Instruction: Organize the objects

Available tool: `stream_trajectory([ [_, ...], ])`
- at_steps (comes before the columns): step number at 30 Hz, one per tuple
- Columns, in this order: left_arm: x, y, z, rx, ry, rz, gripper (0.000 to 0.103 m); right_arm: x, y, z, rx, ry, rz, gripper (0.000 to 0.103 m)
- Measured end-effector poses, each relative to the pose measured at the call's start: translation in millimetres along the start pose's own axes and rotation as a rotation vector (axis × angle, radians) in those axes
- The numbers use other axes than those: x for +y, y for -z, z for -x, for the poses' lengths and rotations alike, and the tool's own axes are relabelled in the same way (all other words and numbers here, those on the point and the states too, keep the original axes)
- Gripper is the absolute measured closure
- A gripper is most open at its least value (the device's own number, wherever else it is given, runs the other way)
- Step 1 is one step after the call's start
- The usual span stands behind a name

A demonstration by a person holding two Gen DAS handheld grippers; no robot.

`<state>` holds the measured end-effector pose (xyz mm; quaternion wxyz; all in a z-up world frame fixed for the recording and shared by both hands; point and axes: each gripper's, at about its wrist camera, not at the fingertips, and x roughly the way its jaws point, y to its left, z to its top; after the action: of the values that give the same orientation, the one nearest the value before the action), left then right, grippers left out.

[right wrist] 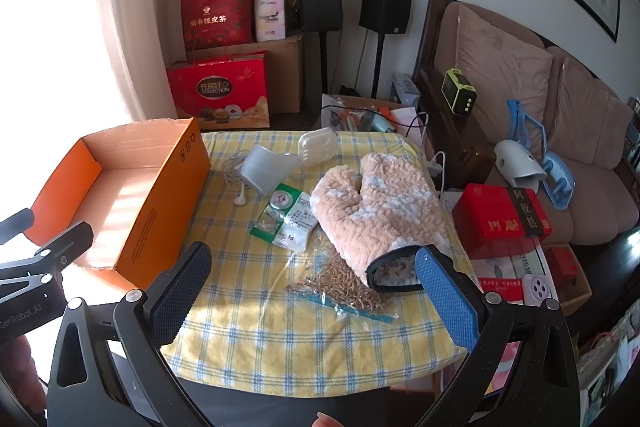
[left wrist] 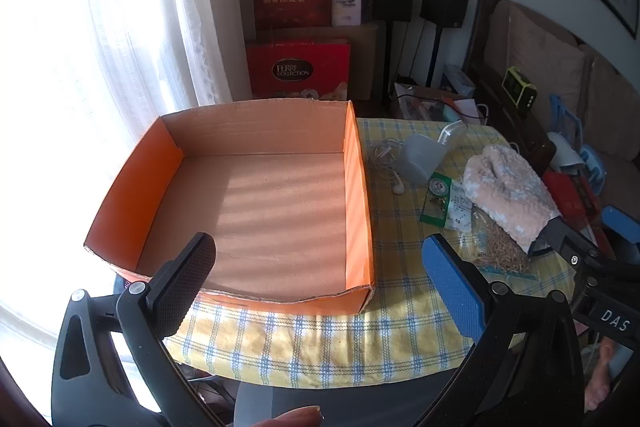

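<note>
An empty orange cardboard box sits on the left of a yellow checked cloth; it also shows in the right wrist view. A fluffy peach oven mitt lies right of centre, over a clear bag of dried grain. A green and white sachet, a grey plastic cup, white earphones and a clear soap dish lie between. My left gripper is open over the box's near edge. My right gripper is open, empty, just before the mitt's cuff.
Red gift bags and two black speakers stand behind the table. A sofa with a red tin, a green clock and clutter is at the right.
</note>
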<state>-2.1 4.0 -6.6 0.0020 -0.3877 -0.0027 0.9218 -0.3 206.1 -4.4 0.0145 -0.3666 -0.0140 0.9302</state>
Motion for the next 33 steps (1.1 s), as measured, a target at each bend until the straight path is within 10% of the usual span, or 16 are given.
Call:
stream_trajectory([
  [33,-0.8,-0.4,-1.7,0.005,0.004,0.001,0.000,-4.6,2.7,1.9,0.001,-0.008,-0.002,0.000],
])
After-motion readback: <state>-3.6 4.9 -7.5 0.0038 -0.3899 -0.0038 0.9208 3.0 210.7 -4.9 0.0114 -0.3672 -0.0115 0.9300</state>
